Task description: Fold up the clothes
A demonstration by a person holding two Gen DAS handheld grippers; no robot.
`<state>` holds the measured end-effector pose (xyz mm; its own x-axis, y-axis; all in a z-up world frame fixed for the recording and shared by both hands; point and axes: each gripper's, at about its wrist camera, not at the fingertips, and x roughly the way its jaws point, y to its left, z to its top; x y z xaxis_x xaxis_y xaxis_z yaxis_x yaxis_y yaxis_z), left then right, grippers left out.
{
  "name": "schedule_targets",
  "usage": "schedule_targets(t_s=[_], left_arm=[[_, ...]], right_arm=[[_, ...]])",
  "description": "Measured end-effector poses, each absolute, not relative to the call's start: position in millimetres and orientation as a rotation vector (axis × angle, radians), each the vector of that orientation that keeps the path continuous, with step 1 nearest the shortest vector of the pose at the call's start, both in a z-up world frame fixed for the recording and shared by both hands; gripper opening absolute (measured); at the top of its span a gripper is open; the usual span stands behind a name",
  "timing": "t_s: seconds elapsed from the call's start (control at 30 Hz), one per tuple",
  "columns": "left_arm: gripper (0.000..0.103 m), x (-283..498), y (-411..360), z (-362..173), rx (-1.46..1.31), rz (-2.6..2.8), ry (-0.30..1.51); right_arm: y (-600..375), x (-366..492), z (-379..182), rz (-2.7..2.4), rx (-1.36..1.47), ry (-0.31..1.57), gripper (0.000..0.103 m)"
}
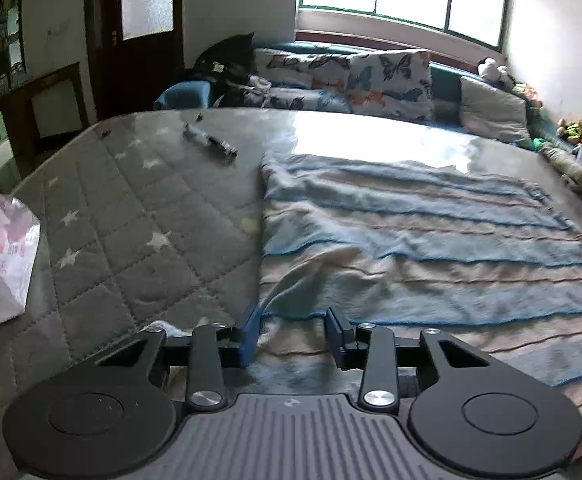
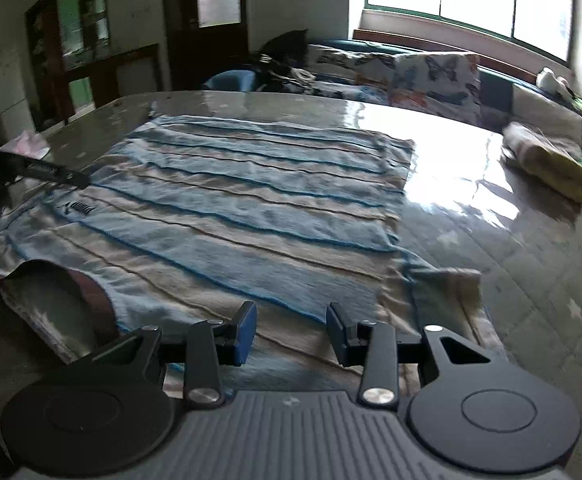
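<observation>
On the quilted grey table (image 1: 139, 216), the striped blue shirt (image 2: 227, 216) lay flat, stretching toward twelve o'clock from both tools. The left gripper (image 1: 291, 336) stood with jaws apart, a raised fold of shirt edge between them. The right gripper (image 2: 291, 332) hovered over the shirt's shoulder, jaws apart, gripping nothing. A white plastic bag (image 1: 3, 264) sat at nine o'clock, contents unclear.

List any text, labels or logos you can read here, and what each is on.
None can be read.
Striped shirt: a small dark embroidered chest mark, a shape, no letters.
White plastic bag: pink print and a dark tag, too blurred.
Each gripper's ribbed body has a tiny round emblem, too small.
</observation>
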<state>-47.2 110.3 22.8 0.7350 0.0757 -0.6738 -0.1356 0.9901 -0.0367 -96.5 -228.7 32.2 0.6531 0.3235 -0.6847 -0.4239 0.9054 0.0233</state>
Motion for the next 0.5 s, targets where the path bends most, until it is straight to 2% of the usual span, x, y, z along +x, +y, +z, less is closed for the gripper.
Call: schedule_targets(t_s=[0.07, 0.33, 0.43, 0.5], left_arm=[[0.032, -49.6, 113.7, 22.4, -0.078, 0.14, 0.732], [0.035, -59.9, 112.8, 30.0, -0.064, 0.169, 0.729], [0.041, -68.1, 101.0, 37.8, -0.052, 0.135, 0.713], [0.05, -74.0, 91.7, 42.4, -0.06, 0.103, 0.705]], right_arm=[[-234.3, -97.4, 30.8, 0.411, -0.13, 0.752, 0.039], [-261.5, -117.9, 35.4, 0.337, -0.086, 0.736, 0.04], [-276.6, -125.3, 38.5, 0.276, -0.062, 0.723, 0.04], [-287.6, -129.0, 39.2, 0.223, -0.05, 0.715, 0.04]])
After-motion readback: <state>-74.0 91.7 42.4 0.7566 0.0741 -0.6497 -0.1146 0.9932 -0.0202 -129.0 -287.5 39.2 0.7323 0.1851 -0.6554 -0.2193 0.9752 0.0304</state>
